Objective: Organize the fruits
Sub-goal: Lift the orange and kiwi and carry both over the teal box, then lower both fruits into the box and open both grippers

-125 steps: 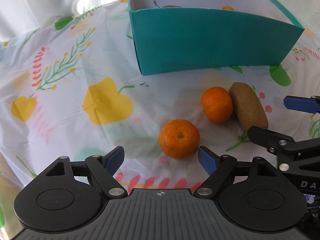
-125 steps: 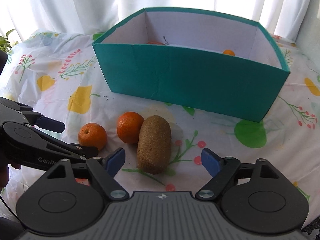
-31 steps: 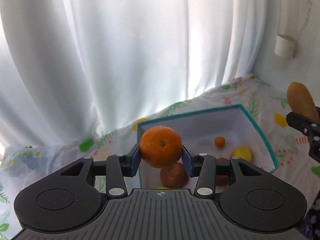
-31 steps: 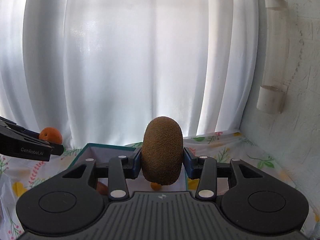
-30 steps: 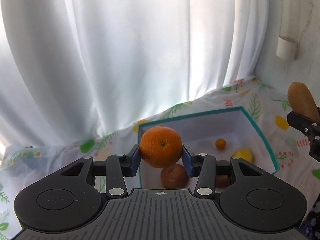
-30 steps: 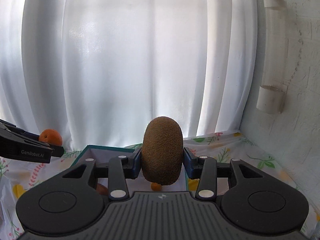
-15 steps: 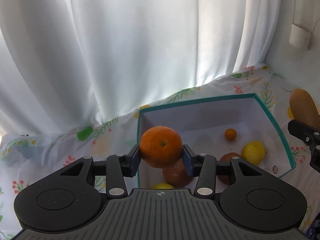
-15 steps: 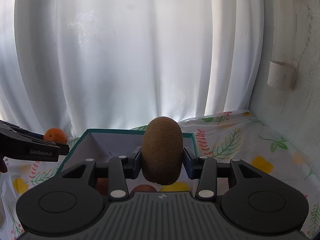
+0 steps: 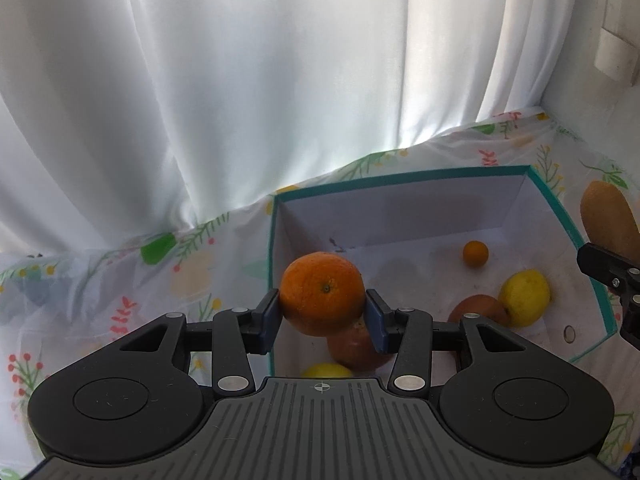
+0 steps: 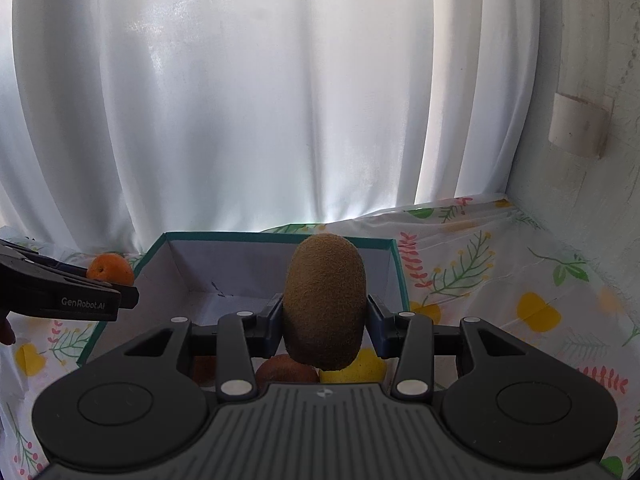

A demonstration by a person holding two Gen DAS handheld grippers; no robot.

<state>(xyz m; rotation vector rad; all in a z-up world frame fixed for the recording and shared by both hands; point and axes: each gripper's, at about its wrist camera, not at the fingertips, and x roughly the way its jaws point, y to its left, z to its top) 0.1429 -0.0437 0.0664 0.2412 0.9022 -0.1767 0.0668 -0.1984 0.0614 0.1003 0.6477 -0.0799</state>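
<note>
My left gripper [image 9: 322,320] is shut on an orange [image 9: 322,294] and holds it above the near left corner of the teal box [image 9: 400,181]. The box has white inner walls and holds a small orange [image 9: 475,253], a lemon [image 9: 525,298], a reddish fruit [image 9: 478,309] and another yellow fruit [image 9: 326,371]. My right gripper [image 10: 323,322] is shut on a brown kiwi [image 10: 324,304], upright over the box [image 10: 280,236]. In the right wrist view the left gripper's orange [image 10: 110,270] shows at the far left. The kiwi [image 9: 608,216] shows at the right edge of the left wrist view.
A floral tablecloth [image 10: 500,280] covers the table around the box. White curtains [image 9: 280,80] hang behind it. A rough white wall with a white tube fitting [image 10: 580,130] stands on the right.
Both grippers have sunk and tipped downward toward the box, still holding their fruit. The box now fills more of both views and its contents show better.
</note>
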